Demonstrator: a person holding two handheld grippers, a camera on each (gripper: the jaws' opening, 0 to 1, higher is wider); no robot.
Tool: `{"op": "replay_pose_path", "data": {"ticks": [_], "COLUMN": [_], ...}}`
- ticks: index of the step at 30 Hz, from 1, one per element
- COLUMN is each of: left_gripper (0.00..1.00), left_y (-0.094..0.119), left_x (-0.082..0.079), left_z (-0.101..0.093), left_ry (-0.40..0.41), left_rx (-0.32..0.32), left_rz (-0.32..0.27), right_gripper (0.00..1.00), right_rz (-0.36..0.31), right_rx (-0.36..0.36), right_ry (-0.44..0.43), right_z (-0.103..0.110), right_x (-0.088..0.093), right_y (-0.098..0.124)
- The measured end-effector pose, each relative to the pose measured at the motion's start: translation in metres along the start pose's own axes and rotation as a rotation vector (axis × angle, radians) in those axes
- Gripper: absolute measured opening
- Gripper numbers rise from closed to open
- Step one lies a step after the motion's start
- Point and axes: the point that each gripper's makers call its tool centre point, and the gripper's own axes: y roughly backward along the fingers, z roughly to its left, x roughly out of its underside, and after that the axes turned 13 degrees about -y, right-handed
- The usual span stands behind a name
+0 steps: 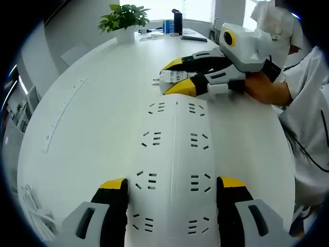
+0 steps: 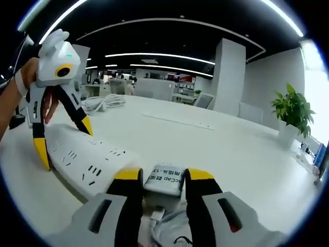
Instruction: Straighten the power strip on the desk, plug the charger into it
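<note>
A wide white power strip (image 1: 175, 154) lies flat on the round white desk (image 1: 103, 123), running away from me between my left gripper's (image 1: 172, 188) yellow-tipped jaws, which press on its two long sides. At its far end my right gripper (image 1: 177, 77) comes in from the right, shut on a small white charger (image 1: 172, 80) with its prongs pointing left. In the right gripper view the charger (image 2: 164, 180) sits between my right gripper's (image 2: 163, 176) jaws. The power strip (image 2: 87, 162) lies just left of it, with the left gripper (image 2: 62, 139) straddling its far end.
A slim white strip (image 1: 64, 110) lies on the desk's left side, with white cables (image 1: 31, 206) near the edge. A potted plant (image 1: 125, 20) and dark bottles (image 1: 177, 21) stand at the far end. A person's arm (image 1: 267, 90) and white shirt are at right. A coiled white cable (image 2: 103, 103) lies farther off.
</note>
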Motion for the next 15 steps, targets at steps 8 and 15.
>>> {"op": "replay_pose_path", "data": {"ticks": [8,15], "left_gripper": [0.71,0.71], "left_y": [0.0007,0.0011], "left_x": [0.0006,0.0002], "left_z": [0.0016,0.0015], "left_ry": [0.000,-0.001], "left_rx": [0.000,0.001], "left_rz": [0.000,-0.002], "right_gripper": [0.28,0.28], "right_rz": [0.006,0.014], "right_rx": [-0.034,-0.103], "right_ry": [-0.002,0.020], "right_z": [-0.0015,-0.0004], "right_x": [0.0004,-0.0002], "right_y": [0.0010,-0.0002]}}
